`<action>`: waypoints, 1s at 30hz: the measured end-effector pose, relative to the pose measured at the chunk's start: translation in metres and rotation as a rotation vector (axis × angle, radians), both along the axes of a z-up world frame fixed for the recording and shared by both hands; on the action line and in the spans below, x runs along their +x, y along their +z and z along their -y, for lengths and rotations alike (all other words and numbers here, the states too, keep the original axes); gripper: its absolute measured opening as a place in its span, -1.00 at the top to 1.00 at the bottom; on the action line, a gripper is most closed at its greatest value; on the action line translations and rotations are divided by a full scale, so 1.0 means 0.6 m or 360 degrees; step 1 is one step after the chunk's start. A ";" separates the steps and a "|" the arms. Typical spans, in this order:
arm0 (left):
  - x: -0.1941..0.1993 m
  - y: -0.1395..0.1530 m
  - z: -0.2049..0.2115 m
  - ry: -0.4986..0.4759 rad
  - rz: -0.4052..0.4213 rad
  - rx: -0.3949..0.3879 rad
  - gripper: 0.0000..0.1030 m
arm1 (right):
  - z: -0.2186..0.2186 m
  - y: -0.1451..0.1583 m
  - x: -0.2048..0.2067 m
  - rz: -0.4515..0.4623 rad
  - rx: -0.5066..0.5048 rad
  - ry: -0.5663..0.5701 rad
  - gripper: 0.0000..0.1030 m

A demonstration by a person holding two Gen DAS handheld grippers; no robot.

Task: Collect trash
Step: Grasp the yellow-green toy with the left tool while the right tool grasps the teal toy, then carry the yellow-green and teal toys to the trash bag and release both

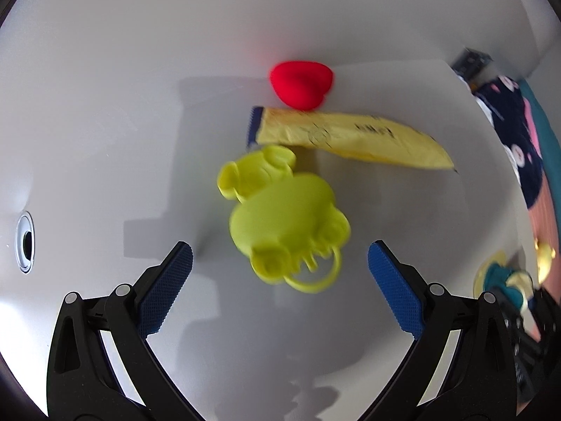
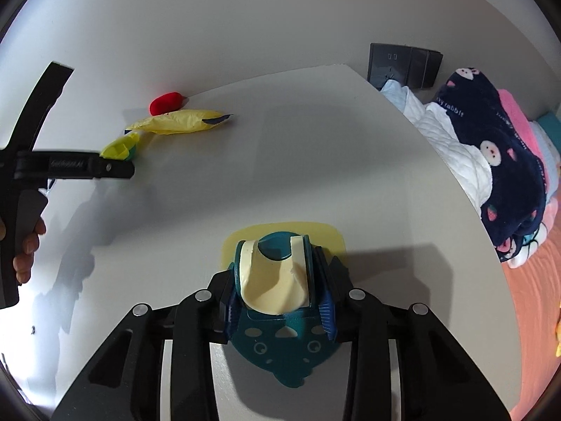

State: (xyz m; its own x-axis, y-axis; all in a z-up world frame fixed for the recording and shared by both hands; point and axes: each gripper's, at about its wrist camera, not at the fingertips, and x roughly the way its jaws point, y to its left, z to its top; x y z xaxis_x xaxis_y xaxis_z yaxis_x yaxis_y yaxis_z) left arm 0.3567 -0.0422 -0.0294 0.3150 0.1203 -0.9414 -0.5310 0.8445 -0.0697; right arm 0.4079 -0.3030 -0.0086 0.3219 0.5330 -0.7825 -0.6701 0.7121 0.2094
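White desk (image 1: pixel 105 105) under you: your left gripper (image 1: pixel 280 263), jaws wide apart, hovers over the lime toy (image 1: pixel 284 210), yellow wrapper (image 1: pixel 350 137) at one o'clock. Right gripper (image 2: pixel 280 301) jaws clamp the teal dustpan (image 2: pixel 280 351); close carelessly and you'll grab the toy, not trash.

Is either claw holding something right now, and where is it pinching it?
The right claw pinches the teal and cream dustpan by its handle sides. The left claw is open over the yellow-green toy, holding nothing.

You have bare white table (image 1: pixel 105 140) on every side of the lime-green toy (image 1: pixel 284 221), except behind it, where the yellow wrapper (image 1: pixel 350 137) and red piece (image 1: pixel 301 84) block the way against the wall (image 1: pixel 245 17).
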 end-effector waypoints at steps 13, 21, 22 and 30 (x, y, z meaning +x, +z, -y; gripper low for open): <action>0.014 0.009 -0.035 0.0045 0.0021 0.0093 -0.41 | 0.008 0.001 -0.008 -0.0067 0.0020 -0.0077 0.28; -0.032 0.028 -0.016 -0.0065 0.0075 0.0055 -0.41 | 0.036 0.011 -0.030 -0.0106 0.0063 -0.0122 0.28; -0.039 0.032 -0.011 -0.0078 0.0083 0.0056 -0.41 | 0.044 0.015 -0.035 -0.0104 0.0072 -0.0134 0.28; -0.102 0.063 0.051 -0.0239 0.0152 0.0025 -0.41 | 0.104 0.047 -0.082 -0.0082 0.0121 -0.0219 0.28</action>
State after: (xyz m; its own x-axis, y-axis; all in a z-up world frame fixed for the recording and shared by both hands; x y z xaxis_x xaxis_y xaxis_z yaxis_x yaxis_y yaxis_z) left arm 0.2958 -0.0726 0.0087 0.4186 0.0798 -0.9046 -0.3906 0.9151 -0.1000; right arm 0.3584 -0.3655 0.0199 0.3564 0.5449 -0.7590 -0.5543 0.7773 0.2977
